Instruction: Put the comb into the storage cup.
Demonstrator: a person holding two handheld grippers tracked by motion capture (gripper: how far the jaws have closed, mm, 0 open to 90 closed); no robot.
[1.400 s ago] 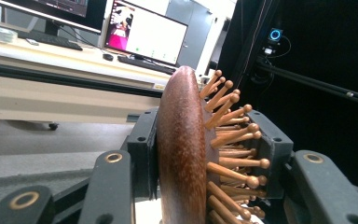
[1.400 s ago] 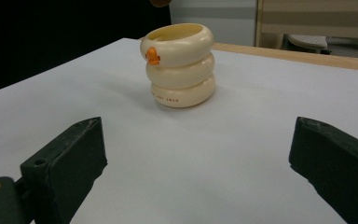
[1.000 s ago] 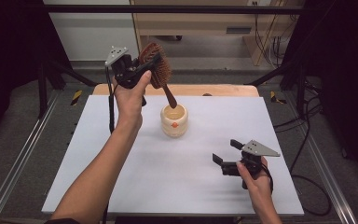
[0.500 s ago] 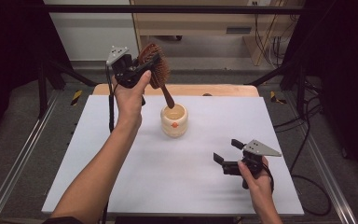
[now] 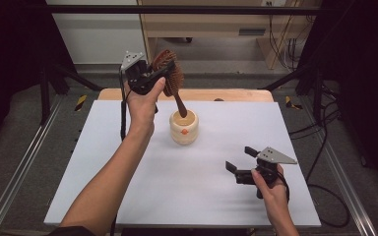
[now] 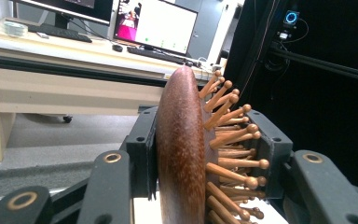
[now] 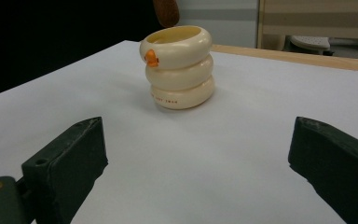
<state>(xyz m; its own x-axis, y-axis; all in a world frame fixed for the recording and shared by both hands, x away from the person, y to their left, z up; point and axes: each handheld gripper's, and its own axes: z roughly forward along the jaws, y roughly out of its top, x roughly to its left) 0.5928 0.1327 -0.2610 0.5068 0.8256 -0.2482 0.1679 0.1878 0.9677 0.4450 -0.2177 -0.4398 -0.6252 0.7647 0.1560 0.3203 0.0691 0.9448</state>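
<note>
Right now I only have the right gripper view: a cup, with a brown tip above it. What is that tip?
Observer: The handle end of a wooden brush, angled down toward the mouth of the cup.
Operator: What holds it?
Observer: The left gripper, shut on the brush head.
Operator: How do the jaws sit on it?
Observer: One lies on the smooth back, the other against the pins.
</note>
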